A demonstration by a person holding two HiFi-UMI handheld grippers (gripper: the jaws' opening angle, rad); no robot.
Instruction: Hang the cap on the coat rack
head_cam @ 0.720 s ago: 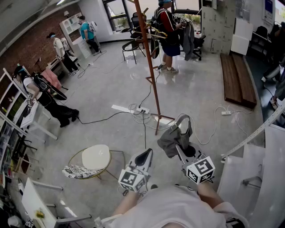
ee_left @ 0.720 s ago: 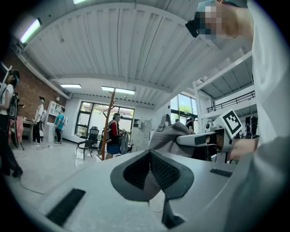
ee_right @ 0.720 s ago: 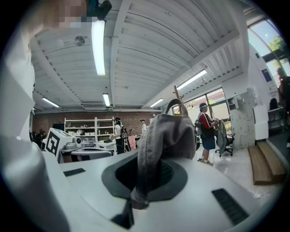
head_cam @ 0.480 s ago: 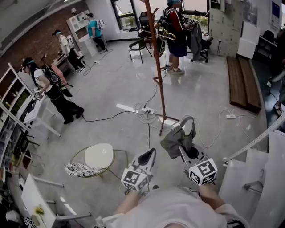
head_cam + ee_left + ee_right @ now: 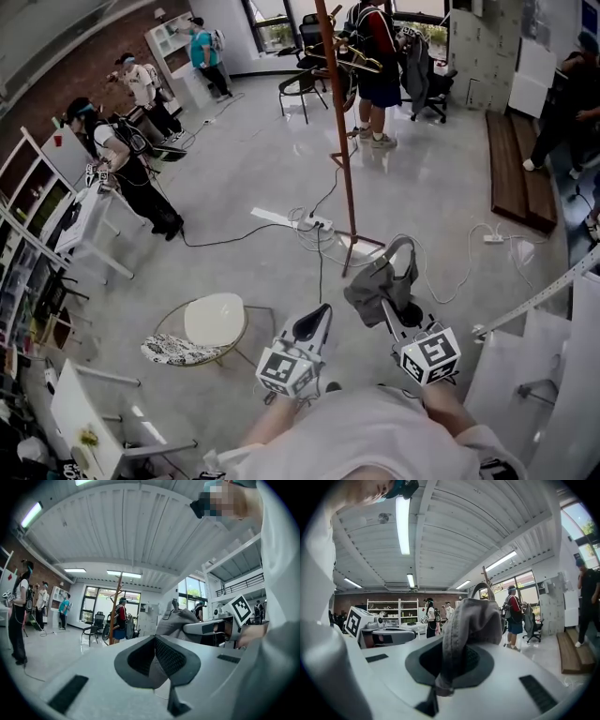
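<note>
My right gripper (image 5: 386, 305) is shut on a grey cap (image 5: 375, 286), whose fabric is pinched between the pads and bulges up above the jaws (image 5: 471, 620). The cap's strap loop stands up at its far side. The tall brown wooden coat rack (image 5: 342, 122) stands on the floor just ahead, its base close beyond the cap. It also shows in the distance in the left gripper view (image 5: 116, 606). My left gripper (image 5: 314, 323) hovers to the left of the cap at about the same height, its jaws together with nothing in them (image 5: 155, 656).
A round white-topped stool (image 5: 214, 321) with a patterned cloth (image 5: 173, 352) stands to the lower left. A power strip and cables (image 5: 300, 225) lie by the rack's base. Beyond the rack stands a person (image 5: 380, 56); others stand at the left. A wooden bench (image 5: 516, 173) lies far right.
The head view has drifted, so the coat rack has shifted right in the picture and sits nearer the cap. Both grippers keep their pose, and the cap stays gripped.
</note>
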